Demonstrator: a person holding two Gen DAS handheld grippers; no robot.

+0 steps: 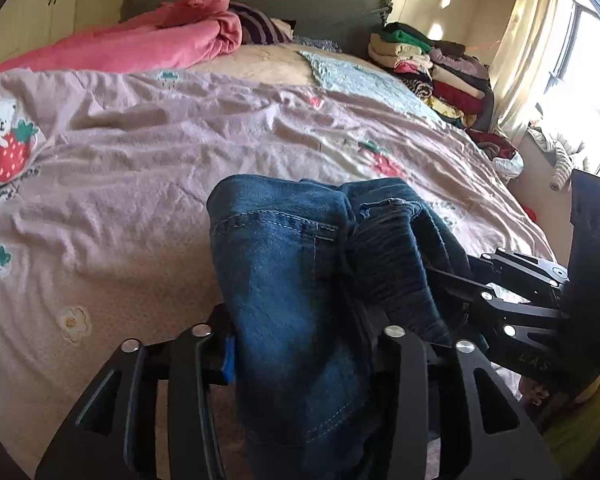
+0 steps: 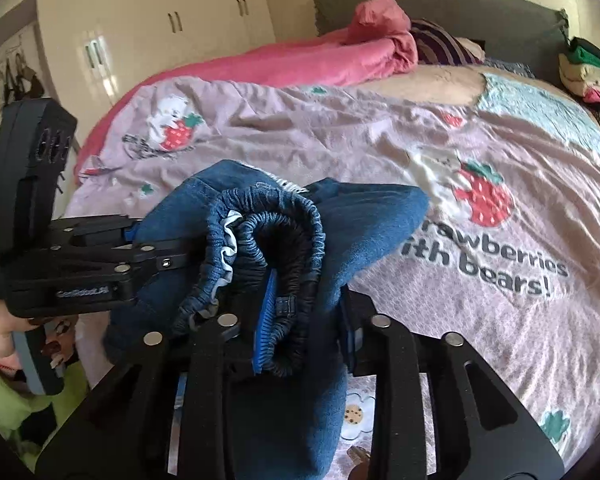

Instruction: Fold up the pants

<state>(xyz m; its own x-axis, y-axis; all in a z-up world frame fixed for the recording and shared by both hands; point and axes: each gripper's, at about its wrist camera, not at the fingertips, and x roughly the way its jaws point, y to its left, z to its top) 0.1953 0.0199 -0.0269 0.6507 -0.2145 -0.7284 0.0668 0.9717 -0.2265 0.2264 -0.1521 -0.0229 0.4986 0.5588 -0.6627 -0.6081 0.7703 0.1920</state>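
Blue denim pants [image 1: 284, 248] hang bunched over the pink strawberry bedspread [image 1: 120, 184], held up between both grippers. In the left wrist view my left gripper [image 1: 300, 344] is shut on a thick fold of the denim, which fills the gap beside its blue pad [image 1: 228, 356] and hides the other finger. My right gripper [image 2: 306, 328] is shut on the gathered elastic waistband [image 2: 260, 216], squeezed between its blue pads [image 2: 265, 320]. Each gripper shows in the other's view: the right gripper [image 1: 440, 276] bites the cloth from the right, the left gripper [image 2: 168, 258] from the left.
A rolled pink duvet [image 1: 172, 40] and a striped pillow [image 1: 260, 24] lie by the grey headboard [image 1: 300, 0]. Stacks of folded clothes [image 1: 440, 68] line the bed's right side near a curtained window [image 1: 580, 60]. Wardrobe doors [image 2: 172, 20] stand to the left. A green sleeve [image 2: 4, 392] shows.
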